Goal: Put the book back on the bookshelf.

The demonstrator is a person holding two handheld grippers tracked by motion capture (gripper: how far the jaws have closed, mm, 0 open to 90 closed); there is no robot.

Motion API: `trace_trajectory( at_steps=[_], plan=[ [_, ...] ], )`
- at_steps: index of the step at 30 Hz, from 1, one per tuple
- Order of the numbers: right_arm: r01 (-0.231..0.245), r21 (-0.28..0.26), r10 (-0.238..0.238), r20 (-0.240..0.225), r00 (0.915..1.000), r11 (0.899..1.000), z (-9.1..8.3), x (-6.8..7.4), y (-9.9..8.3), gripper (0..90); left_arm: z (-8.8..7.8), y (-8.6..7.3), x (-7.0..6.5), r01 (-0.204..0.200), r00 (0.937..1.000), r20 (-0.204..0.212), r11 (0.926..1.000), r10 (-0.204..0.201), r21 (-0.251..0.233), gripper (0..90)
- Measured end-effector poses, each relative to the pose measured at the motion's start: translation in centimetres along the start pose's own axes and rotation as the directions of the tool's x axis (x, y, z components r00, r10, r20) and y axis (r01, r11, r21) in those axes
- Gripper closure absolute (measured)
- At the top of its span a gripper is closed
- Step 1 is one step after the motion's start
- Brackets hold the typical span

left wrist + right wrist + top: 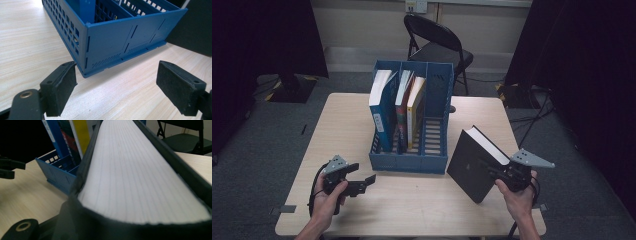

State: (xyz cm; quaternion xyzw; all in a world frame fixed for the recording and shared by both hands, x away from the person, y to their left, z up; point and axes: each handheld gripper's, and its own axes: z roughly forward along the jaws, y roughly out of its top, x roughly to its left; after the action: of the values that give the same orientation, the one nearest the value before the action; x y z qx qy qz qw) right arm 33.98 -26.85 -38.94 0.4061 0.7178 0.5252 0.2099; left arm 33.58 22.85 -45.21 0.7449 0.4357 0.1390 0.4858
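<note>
— Black hardcover book (pixel 469 162) with white page edges: where is it sitting?

— Tilted, just right of the blue plastic file rack (pixel 412 150), with the right gripper (pixel 494 172) clamping it.

— And left of the rack?

— Left gripper (pixel 362 184) is hovering over the pale wooden table (pixel 422 205), jaws standing apart, gripping nothing.

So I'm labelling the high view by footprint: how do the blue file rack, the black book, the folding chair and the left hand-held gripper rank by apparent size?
1. Blue file rack
2. Black book and folding chair: look alike, and the chair stands farther back, so unranked
3. Left hand-held gripper
</note>
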Motion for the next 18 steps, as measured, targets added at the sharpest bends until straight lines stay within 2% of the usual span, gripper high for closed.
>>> trace_trajectory(
  at_steps=[13,18],
  plan=[
    [-0.002,-0.012,0.003,0.079,0.9969,1.0,2.5,-0.5,1.0,52.9,0.0,0.0,0.1,0.002,1.0,0.003,1.0,-0.002,0.0,16.6],
    [0.007,-0.021,-0.005,0.109,0.9941,1.0,3.1,-0.3,1.2,52.9,-0.1,0.0,0.1,0.004,1.0,-0.008,1.0,-0.004,-0.003,16.3]
  ],
)
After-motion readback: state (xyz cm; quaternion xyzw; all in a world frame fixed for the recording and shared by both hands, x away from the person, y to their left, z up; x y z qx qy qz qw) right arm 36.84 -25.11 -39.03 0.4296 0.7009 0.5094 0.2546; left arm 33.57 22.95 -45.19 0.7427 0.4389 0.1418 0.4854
